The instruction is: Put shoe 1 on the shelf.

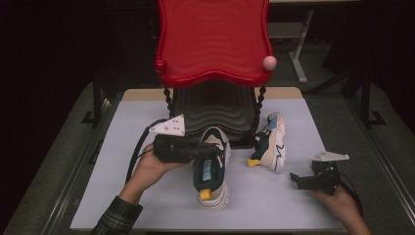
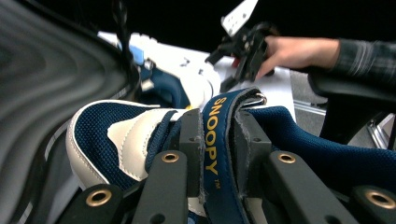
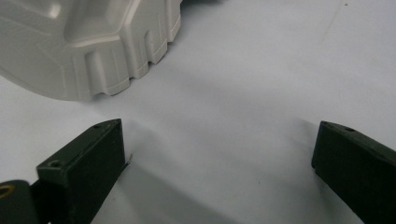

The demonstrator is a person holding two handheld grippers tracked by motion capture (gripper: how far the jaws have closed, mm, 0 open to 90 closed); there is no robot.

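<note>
My left claw (image 1: pixel 208 149) is clamped on the tongue strap (image 2: pixel 218 154) of the near sneaker (image 1: pixel 211 169), which stands navy, cream and yellow-tabbed at the table (image 1: pixel 147 196) centre, before the red-topped stand (image 1: pixel 214 41). My left gripper view reads "SNOOPY" in yellow on that strap, something the high view is too small to show. Further right, the second sneaker (image 1: pixel 270 142) lies tipped on its side. My right claw (image 1: pixel 295 179) rests low, jaws wide apart; its own view catches that shoe's pale sole (image 3: pixel 88 42).

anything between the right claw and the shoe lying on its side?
Nothing: bare white tabletop separates the right claw from the tipped shoe, seen in the high view and the right gripper view.
</note>
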